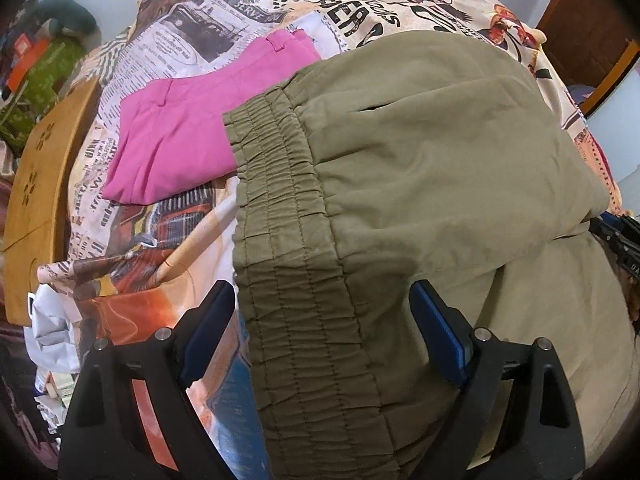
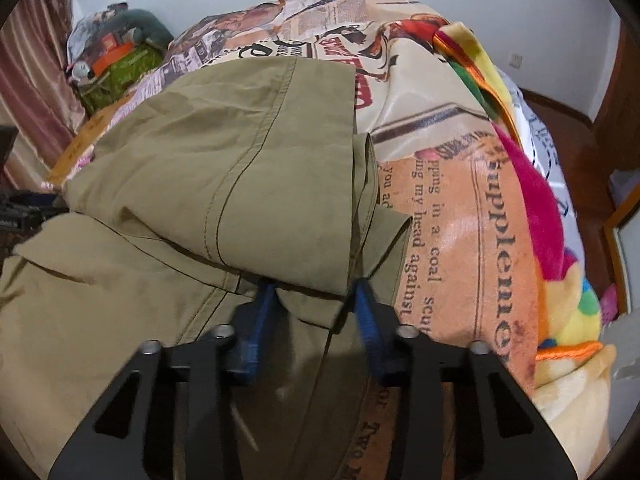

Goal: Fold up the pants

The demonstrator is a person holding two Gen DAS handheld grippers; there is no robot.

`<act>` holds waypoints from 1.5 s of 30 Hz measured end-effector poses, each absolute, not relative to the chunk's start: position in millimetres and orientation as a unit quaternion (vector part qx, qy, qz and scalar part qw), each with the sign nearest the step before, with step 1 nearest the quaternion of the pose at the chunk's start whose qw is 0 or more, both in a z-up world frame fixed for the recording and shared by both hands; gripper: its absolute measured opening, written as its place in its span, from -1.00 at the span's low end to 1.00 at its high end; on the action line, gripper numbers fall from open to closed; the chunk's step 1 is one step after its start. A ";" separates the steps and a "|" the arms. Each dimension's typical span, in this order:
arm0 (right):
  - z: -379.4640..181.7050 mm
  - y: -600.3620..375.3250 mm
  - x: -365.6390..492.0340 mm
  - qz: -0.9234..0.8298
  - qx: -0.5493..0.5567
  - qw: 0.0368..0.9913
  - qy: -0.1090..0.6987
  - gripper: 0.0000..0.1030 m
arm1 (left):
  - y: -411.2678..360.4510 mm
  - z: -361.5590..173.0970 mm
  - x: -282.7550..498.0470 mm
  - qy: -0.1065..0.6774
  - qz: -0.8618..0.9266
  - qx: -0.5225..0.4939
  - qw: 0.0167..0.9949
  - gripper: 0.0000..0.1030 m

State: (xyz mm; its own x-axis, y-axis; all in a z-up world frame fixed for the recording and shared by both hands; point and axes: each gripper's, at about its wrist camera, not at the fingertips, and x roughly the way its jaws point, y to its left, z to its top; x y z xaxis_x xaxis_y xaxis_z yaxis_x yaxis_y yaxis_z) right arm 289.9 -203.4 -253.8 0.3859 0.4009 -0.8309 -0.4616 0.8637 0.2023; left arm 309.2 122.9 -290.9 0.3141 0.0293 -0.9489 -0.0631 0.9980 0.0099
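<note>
- Left wrist view, nearest you: your left gripper (image 1: 322,300) points steeply down with its blue pads (image 1: 434,332) spread wide, one on each side of the gathered elastic waistband (image 1: 288,248); neither pad presses the cloth.
- The waistband is ribbed and puckered, stitched in parallel rows, and belongs to the olive pants (image 1: 420,152), a matte woven fabric lying folded over itself on the bed.
- Right wrist view, nearest you: your right gripper (image 2: 314,292) tilts down at the leg end of the olive pants (image 2: 224,168), its jaws drawn in narrow around the folded edge. A flap of cloth sits between the blue pads (image 2: 260,312); whether they actually pinch it you cannot tell.
- Just past the waistband in the left view lies a folded pink garment (image 1: 188,132), smooth, with a belt loop.
- Everything rests on a glossy newspaper-print bedspread (image 2: 452,208).
- At the right lies a fuzzy rainbow fleece blanket (image 2: 532,208), bunched along the bed's edge.
</note>
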 end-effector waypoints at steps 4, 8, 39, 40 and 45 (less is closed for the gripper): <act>-254.2 -199.9 287.9 0.252 -0.047 0.834 0.488 -0.54 | 123.6 -291.2 305.4 0.574 0.047 0.014 0.818 0.79; -255.3 -198.2 290.8 0.239 -0.042 0.833 0.498 -0.57 | 127.7 -295.0 302.1 0.566 0.051 0.014 0.822 0.86; -238.8 -197.1 307.8 0.251 0.018 0.843 0.476 -0.69 | 132.1 -298.6 331.1 0.579 0.044 -0.011 0.814 0.83; -236.9 -196.6 308.5 0.249 0.010 0.846 0.472 -0.81 | 128.7 -298.9 331.1 0.576 0.046 0.000 0.816 0.83; -222.9 -190.7 311.5 0.260 -0.014 0.858 0.443 -0.89 | 113.8 -295.0 328.7 0.554 0.055 0.058 0.829 0.67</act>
State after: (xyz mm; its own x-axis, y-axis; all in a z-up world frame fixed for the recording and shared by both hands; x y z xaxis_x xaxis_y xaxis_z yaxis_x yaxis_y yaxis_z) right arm 311.5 -190.7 -222.9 0.4721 0.4340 -0.7673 -0.4583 0.8644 0.2070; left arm 328.7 113.8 -295.0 0.3799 0.1552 -0.9119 -0.0256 0.9872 0.1573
